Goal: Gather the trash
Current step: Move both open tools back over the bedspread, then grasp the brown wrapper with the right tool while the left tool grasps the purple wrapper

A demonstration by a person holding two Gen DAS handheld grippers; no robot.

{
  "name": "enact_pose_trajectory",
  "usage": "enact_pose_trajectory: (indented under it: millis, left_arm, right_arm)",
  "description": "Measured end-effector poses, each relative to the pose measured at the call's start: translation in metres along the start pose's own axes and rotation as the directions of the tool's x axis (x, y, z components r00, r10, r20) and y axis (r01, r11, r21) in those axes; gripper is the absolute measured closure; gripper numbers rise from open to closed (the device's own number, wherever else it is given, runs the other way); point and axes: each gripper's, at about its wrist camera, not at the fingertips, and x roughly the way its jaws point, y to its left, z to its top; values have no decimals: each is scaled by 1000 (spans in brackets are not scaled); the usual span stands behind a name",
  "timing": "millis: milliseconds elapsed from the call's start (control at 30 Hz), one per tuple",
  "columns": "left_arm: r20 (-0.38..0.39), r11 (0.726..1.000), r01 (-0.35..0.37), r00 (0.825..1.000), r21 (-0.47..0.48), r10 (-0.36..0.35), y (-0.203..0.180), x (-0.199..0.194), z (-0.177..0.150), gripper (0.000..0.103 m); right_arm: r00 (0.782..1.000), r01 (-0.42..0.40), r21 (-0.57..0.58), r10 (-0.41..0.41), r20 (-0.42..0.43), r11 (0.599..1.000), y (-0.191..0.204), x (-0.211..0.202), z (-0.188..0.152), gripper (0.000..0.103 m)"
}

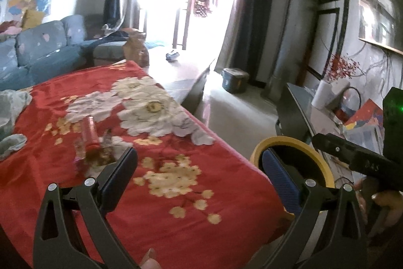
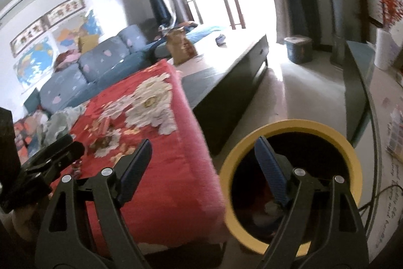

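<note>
A table under a red flowered cloth (image 1: 156, 213) carries a red wrapper (image 1: 90, 133) and a crumpled clear wrapper (image 1: 104, 155) just beyond my left fingertip (image 1: 123, 168). My left gripper (image 1: 199, 168) is open and empty above the cloth. A yellow-rimmed bin (image 2: 292, 127) stands on the floor by the table's right edge; it also shows in the left wrist view (image 1: 289, 143). My right gripper (image 2: 204, 168) is open and empty, its right finger (image 2: 270, 173) over the bin's mouth. The trash on the cloth also appears in the right wrist view (image 2: 103, 127).
Crumpled grey-green paper (image 1: 12, 112) lies at the cloth's left side. A dark low table (image 2: 226, 82) stands beyond. A blue sofa (image 1: 42, 52) runs along the left. A glass-topped side unit (image 2: 377, 117) with papers lies to the right. A dark bucket (image 1: 234, 80) sits by the curtains.
</note>
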Motion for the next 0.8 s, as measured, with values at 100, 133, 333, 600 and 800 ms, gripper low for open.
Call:
enact_pose_trajectory:
  millis: [100, 133, 333, 600, 800]
  left_arm:
    - [12, 1000, -23, 1000, -19, 23, 13, -7, 0, 7]
    - [17, 999, -31, 999, -25, 31, 17, -9, 0, 7]
    - [34, 994, -82, 996, -69, 84, 48, -23, -1, 7]
    - [25, 985, -148, 988, -90, 150, 85, -33, -5, 7]
    - [-3, 970, -204, 979, -128, 206, 124, -40, -11, 7]
  right_arm:
    - [999, -30, -36, 30, -17, 999, 18, 5, 1, 27]
    - [999, -36, -46, 35, -21, 998, 22, 6, 0, 27]
    - [995, -87, -112, 81, -51, 990, 54, 13, 2, 27]
    - [984, -166, -186, 151, -90, 968, 96, 27, 6, 27]
    - [972, -225, -232, 203, -118, 946, 128, 41, 12, 27]
